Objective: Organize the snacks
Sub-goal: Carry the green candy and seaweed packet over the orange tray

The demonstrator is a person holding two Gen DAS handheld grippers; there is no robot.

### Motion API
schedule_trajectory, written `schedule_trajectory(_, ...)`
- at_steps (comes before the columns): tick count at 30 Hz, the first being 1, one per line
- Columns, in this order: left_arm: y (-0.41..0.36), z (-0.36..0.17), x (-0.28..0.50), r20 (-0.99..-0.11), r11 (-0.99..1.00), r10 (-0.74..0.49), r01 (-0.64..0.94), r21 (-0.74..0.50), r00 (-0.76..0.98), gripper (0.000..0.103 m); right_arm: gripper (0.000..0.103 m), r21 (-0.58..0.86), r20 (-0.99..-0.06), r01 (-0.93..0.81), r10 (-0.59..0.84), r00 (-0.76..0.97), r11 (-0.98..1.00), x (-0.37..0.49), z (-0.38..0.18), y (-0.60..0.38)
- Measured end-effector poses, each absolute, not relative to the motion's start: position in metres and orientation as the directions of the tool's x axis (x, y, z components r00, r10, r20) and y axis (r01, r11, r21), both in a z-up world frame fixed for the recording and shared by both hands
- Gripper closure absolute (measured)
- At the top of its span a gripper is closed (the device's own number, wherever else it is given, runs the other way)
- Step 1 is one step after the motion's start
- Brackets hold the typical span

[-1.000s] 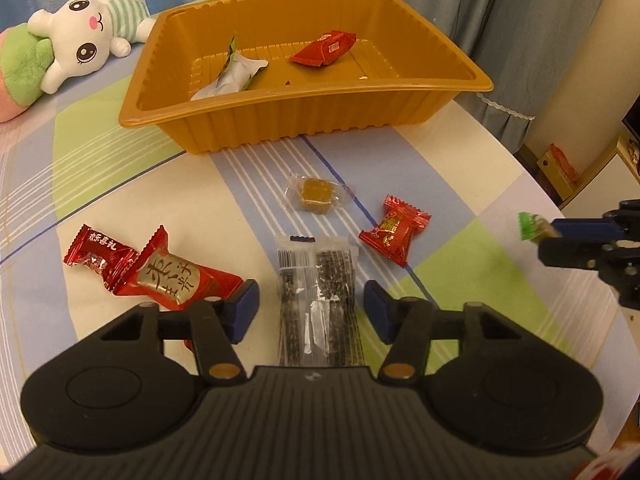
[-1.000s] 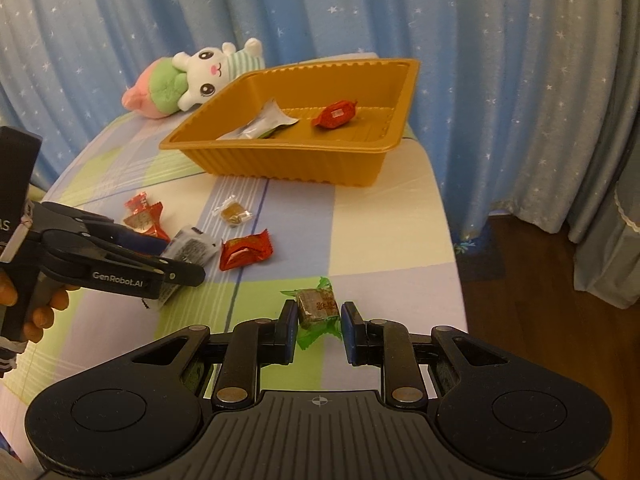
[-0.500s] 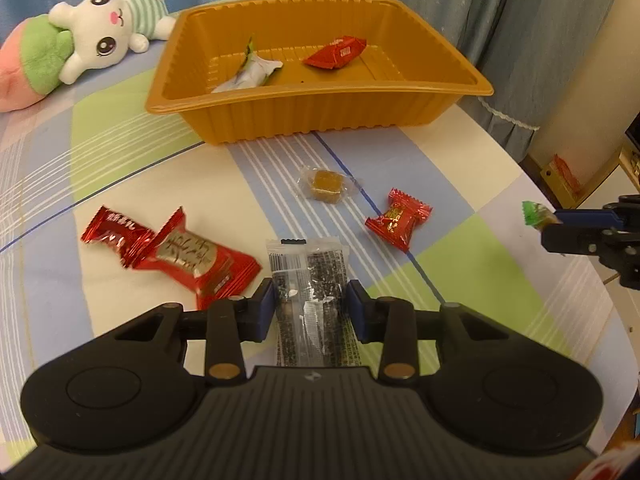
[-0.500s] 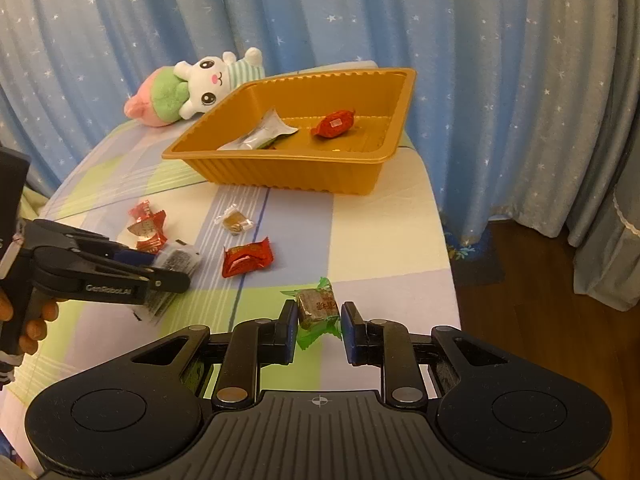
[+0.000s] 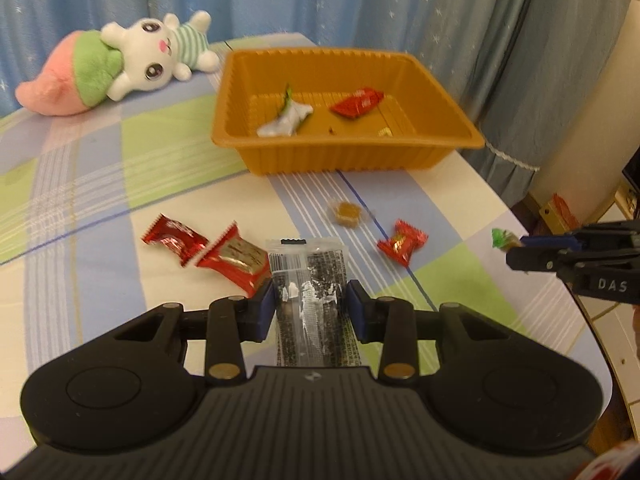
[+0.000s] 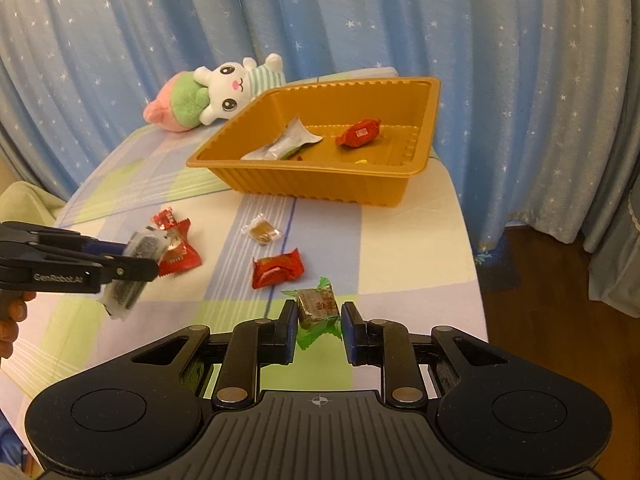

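Clamping the black-and-clear packet [image 5: 308, 288] lengthwise off the table, the left gripper [image 5: 310, 308] faces the orange tray [image 5: 348, 156] far ahead and slightly right, while the right gripper [image 6: 318, 326], pinching a green-wrapped candy [image 6: 318, 306], sits roughly as far back.

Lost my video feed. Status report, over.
Left gripper shut on black sachet. Right gripper shut on green-wrapped candy. Path to orange tray open.
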State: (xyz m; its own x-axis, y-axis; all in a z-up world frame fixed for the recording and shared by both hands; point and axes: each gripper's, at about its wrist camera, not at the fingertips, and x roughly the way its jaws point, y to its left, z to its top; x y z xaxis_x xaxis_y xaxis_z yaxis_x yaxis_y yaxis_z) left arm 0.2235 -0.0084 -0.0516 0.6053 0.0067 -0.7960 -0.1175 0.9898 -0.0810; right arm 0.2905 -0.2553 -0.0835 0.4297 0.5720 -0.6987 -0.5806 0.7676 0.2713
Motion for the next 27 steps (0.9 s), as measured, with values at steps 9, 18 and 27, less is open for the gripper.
schedule_trajectory(9,0.013,-0.025,0.245,-0.756,0.989,0.044,-0.138,-0.061,0.653,0.068,0.079,0.309,-0.668,-0.545,0.586,0.459,0.779,0.318,-0.065,-0.250)
schedule_trajectory(18,0.018,0.009,0.310,-0.697,0.997,0.052,-0.081,-0.008,0.716,0.068,0.079,0.330,-0.593,-0.519,0.601,0.536,0.788,0.377,-0.031,-0.239)
schedule_trajectory(27,0.009,0.014,0.385,-0.691,1.000,0.026,-0.017,0.020,0.723,0.068,0.079,0.351,-0.581,-0.486,0.593,0.557,0.800,0.439,-0.025,-0.219)
